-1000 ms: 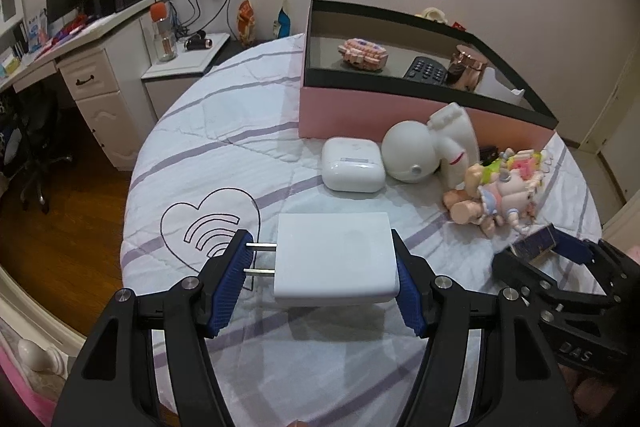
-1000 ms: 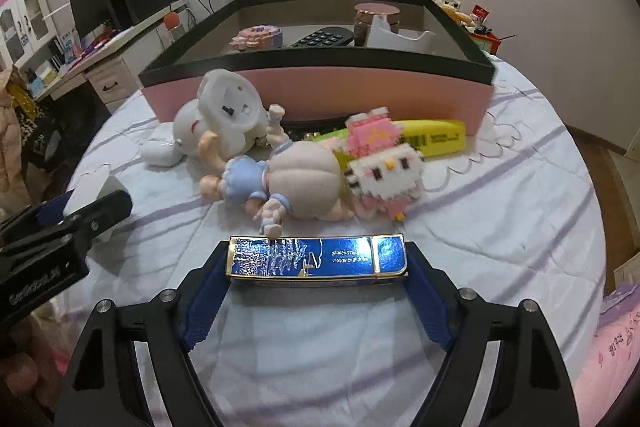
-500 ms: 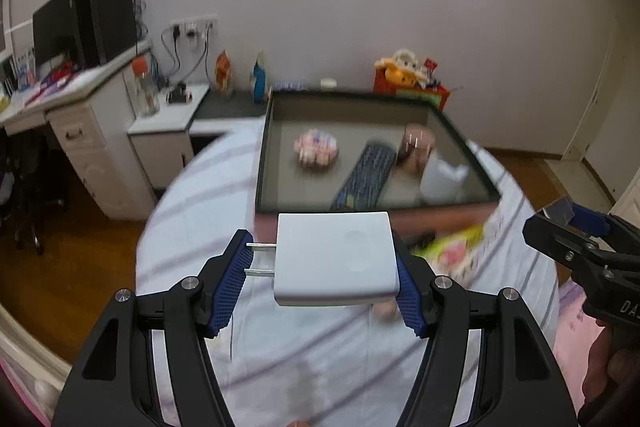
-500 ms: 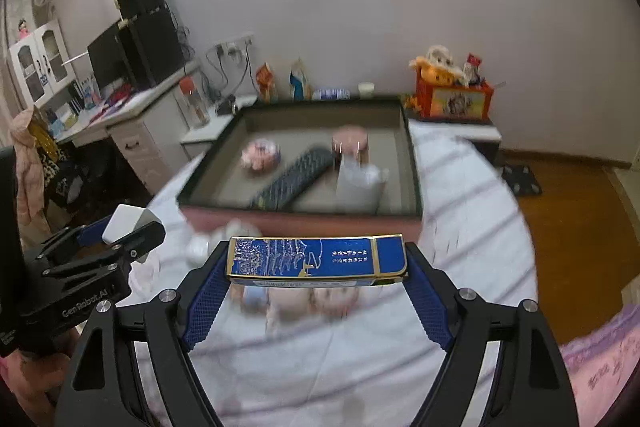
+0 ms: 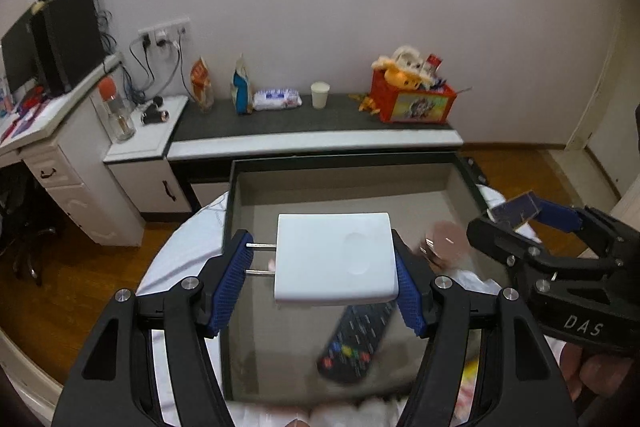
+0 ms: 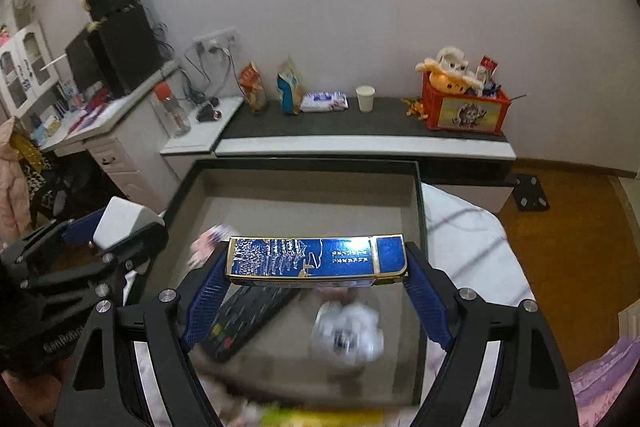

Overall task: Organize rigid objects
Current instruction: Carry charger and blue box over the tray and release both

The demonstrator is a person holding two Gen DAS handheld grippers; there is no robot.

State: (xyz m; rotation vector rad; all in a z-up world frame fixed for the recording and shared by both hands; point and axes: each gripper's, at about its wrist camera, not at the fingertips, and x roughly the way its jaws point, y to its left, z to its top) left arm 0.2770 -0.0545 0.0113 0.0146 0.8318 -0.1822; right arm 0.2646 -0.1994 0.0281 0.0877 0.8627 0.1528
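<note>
My left gripper (image 5: 324,275) is shut on a white plug adapter (image 5: 334,259), prongs pointing left, held above the open storage box (image 5: 236,187). My right gripper (image 6: 316,279) is shut on a flat blue and gold box (image 6: 316,261), also above the storage box (image 6: 418,211). In the box lie a black remote (image 5: 356,343), a copper-coloured round thing (image 5: 446,245) and a white crumpled item (image 6: 348,327). The right gripper shows in the left wrist view (image 5: 532,223); the left gripper shows in the right wrist view (image 6: 104,231).
The box stands on a round table with a white striped cloth (image 6: 460,227). Behind it runs a low dark-topped cabinet (image 5: 312,123) with snack bags, a paper cup (image 5: 320,95) and a red toy crate (image 5: 412,99). A white desk (image 5: 48,131) stands at left.
Both grippers have risen and moved forward from the table front to over the storage box, each still holding its object. The toys on the cloth have dropped out of view.
</note>
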